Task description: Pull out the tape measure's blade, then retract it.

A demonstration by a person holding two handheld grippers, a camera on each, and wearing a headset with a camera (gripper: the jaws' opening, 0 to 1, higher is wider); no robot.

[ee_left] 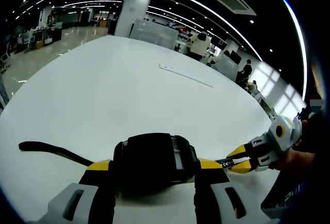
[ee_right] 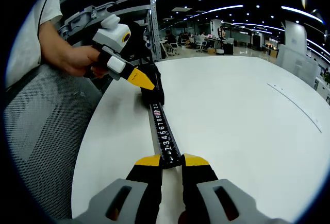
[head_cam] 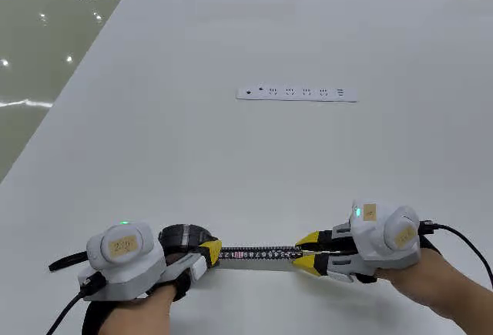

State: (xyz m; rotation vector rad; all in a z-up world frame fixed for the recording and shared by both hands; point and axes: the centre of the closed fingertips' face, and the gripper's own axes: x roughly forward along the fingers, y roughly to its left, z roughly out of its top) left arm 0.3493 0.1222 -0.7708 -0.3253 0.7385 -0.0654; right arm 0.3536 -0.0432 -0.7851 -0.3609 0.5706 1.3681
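Observation:
A black tape measure case (head_cam: pixel 185 239) rests on the white table at the near edge, with my left gripper (head_cam: pixel 206 252) shut on it. Between the yellow-tipped jaws of the left gripper view sits the same case (ee_left: pixel 152 162). Its dark numbered blade (head_cam: pixel 258 254) runs out to the right, where my right gripper (head_cam: pixel 307 251) is shut on its end. The blade (ee_right: pixel 163 134) stretches from the right gripper (ee_right: pixel 167 161) back to the case (ee_right: pixel 152 87). A black wrist strap (ee_left: pixel 49 150) trails left of the case.
A white power strip (head_cam: pixel 296 93) lies flat near the middle of the white table (head_cam: pixel 192 142). The left table edge drops to a glossy floor (head_cam: pixel 38 58). In the right gripper view a person's mesh chair (ee_right: pixel 46 131) stands beside the table.

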